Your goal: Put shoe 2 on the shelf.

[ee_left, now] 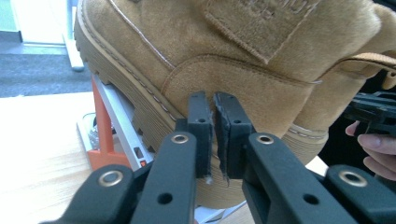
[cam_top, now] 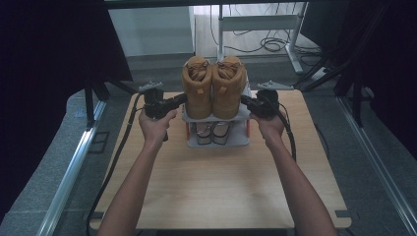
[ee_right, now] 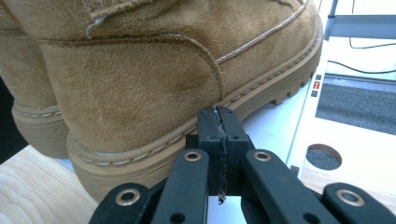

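Both tan suede lace-up boots (cam_top: pixel 214 86) sit on top of the grey two-tier shoe rack (cam_top: pixel 216 140) on the desk (cam_top: pixel 216 187); nothing lifted yet. Left hand-held gripper (ee_left: pixel 213 100) barely parted, right hand-held gripper (ee_right: pixel 217 114) pressed together, each just beside its boot's outer side, pinching nothing.
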A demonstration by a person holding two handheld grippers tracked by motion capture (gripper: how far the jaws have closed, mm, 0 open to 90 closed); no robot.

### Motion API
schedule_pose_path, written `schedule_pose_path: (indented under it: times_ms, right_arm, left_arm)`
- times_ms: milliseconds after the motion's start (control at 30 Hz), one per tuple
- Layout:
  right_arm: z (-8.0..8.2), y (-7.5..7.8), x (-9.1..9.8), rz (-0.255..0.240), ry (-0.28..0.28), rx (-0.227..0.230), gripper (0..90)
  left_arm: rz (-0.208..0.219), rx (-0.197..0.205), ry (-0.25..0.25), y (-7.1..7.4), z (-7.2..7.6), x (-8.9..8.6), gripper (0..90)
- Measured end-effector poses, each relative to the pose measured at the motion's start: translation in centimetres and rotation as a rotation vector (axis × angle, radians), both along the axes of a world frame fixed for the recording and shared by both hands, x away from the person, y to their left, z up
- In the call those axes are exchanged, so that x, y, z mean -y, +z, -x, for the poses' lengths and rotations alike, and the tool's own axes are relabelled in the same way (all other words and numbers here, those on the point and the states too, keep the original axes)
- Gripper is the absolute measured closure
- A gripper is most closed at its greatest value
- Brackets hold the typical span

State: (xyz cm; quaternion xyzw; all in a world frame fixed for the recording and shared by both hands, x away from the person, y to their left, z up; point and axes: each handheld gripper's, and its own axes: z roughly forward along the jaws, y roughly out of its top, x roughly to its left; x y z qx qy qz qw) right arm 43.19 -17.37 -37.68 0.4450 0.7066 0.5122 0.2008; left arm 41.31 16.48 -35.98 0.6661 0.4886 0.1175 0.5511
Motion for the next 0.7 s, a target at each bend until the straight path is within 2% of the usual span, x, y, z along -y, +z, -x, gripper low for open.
schedule_pose_path:
  times_ms: [233, 367, 433, 500, 700]
  right_arm:
    - [0.9, 0.3, 1.8, -0.066, -0.014, 0.015, 87.6]
    - [1.8, -0.1, 2.7, -0.101, -0.012, 0.024, 83.0]
    - [2.3, -0.3, 3.1, -0.119, 0.0, 0.02, 80.2]
    - [2.8, -0.5, 3.4, -0.13, 0.011, 0.02, 72.9]
    - [4.4, -0.7, 3.9, -0.133, 0.023, 0.026, 61.4]
  left_arm:
    - [-0.012, 0.044, 0.014, 0.5, 1.3, -0.3, 83.0]
    - [-0.018, 0.067, 0.013, 0.5, 2.3, -0.4, 79.6]
    - [-0.02, 0.078, 0.015, 0.4, 2.7, -0.6, 75.8]
    - [-0.017, 0.084, 0.007, 0.4, 3.1, -0.9, 69.3]
    - [0.0, 0.094, -0.011, -0.4, 4.1, -1.4, 56.8]
